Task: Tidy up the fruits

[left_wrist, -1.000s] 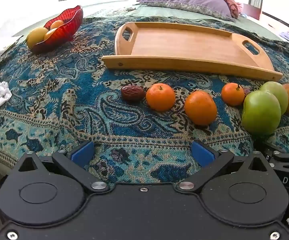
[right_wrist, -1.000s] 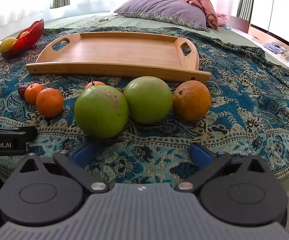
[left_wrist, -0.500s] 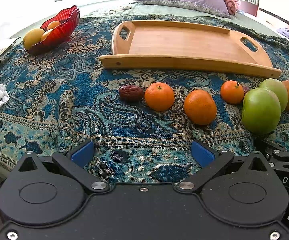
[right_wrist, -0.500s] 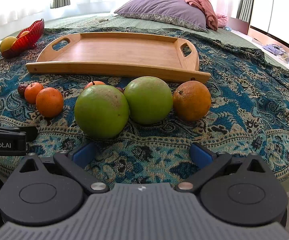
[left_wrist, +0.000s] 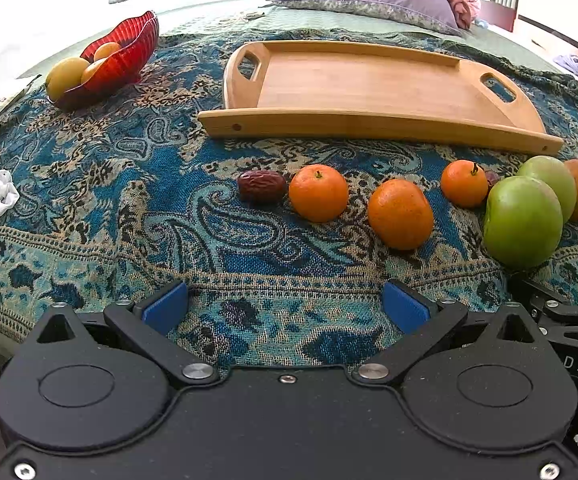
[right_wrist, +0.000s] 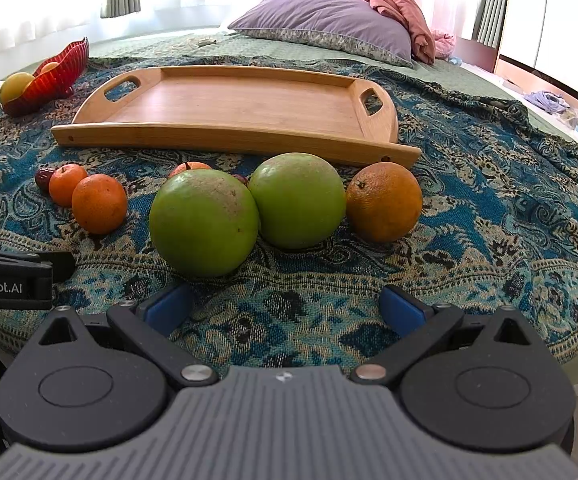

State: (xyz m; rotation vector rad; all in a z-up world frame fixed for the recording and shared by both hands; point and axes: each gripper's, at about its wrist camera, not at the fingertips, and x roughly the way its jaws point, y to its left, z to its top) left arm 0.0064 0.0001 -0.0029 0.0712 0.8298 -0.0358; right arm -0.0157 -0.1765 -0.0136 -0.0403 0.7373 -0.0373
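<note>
Two tools, both spread wide with nothing between their blue pads: the left tool (left_wrist: 285,304) and the right tool (right_wrist: 285,304) hover low over the patterned blue blanket (left_wrist: 129,208) on the bed, touching no fruit. Ahead of the left tool lies a row: a dark date (left_wrist: 261,186), then three small oranges (left_wrist: 318,193) (left_wrist: 400,214) (left_wrist: 464,183), well apart from its pads. Just ahead of the right tool's left pad sits a large green fruit (right_wrist: 204,222), touching a second green fruit (right_wrist: 297,200); a larger orange (right_wrist: 384,201) lies just beside that one. Beyond the row stands the wooden tray (right_wrist: 225,136), bare inside. A red bowl (left_wrist: 119,54) holding yellowish fruit sits at far left, with a crumpled white tissue (left_wrist: 0,198) nearer. One small orange (right_wrist: 189,167) is largely hidden behind the near green fruit, beside a dark object too concealed to identify. The left tool's side is cut off at the edge of the right wrist view.
</note>
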